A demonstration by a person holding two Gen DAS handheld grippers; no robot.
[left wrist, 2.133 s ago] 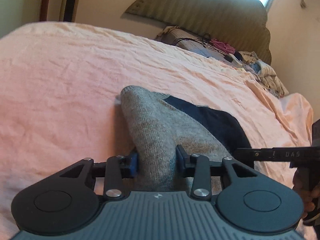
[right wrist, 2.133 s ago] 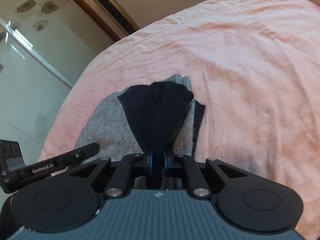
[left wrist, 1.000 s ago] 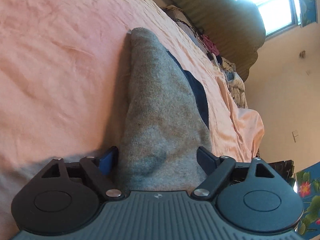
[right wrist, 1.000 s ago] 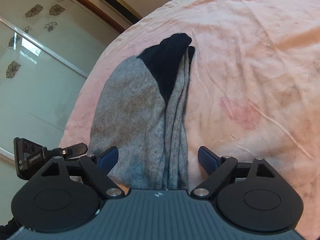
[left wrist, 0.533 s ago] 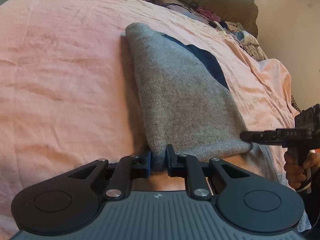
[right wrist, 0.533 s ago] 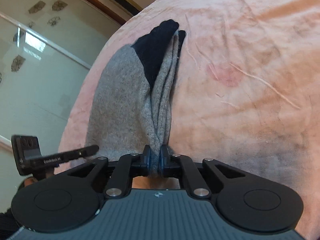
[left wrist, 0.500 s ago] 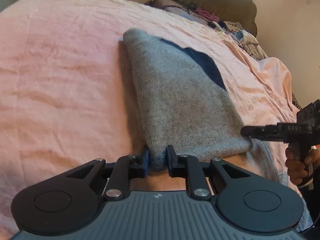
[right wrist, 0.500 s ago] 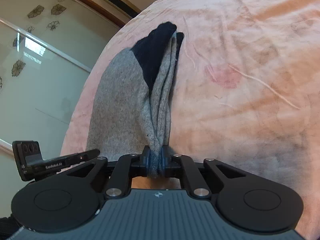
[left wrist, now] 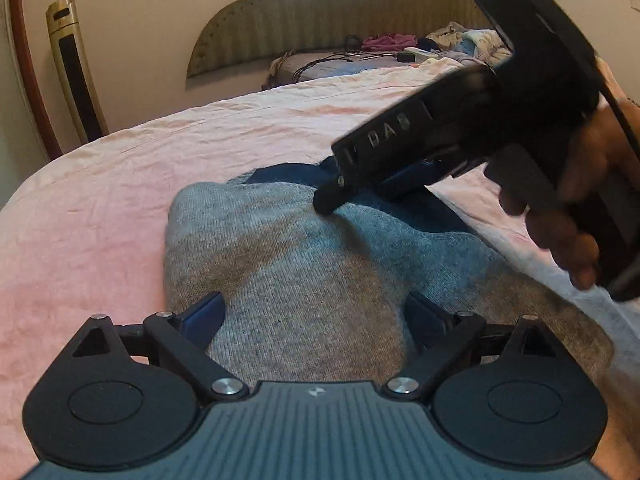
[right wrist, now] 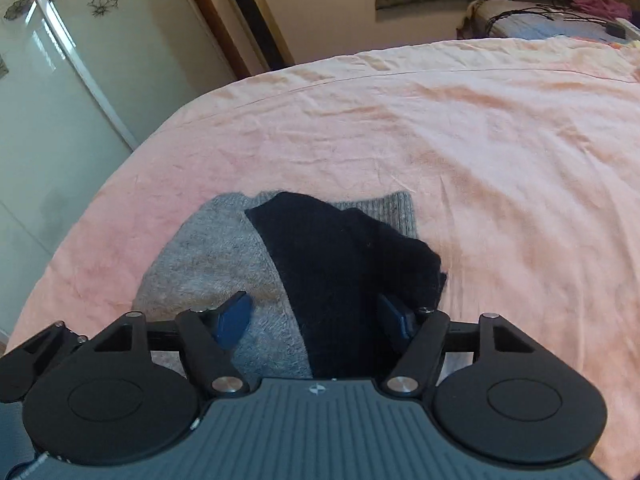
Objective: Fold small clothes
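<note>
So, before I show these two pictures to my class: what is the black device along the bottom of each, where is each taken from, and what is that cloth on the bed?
There is no robot. A person holds a two-fingered gripping tool in each hand, and each tool carries a wide-angle camera looking along its fingers. One picture is from the left tool, the other from the right tool. The left view also shows the right tool with the hand gripping it. On the pink bedsheet lies a folded grey and dark blue knitted garment. Both tools' jaws are opening above it; neither pinches the cloth.
</note>
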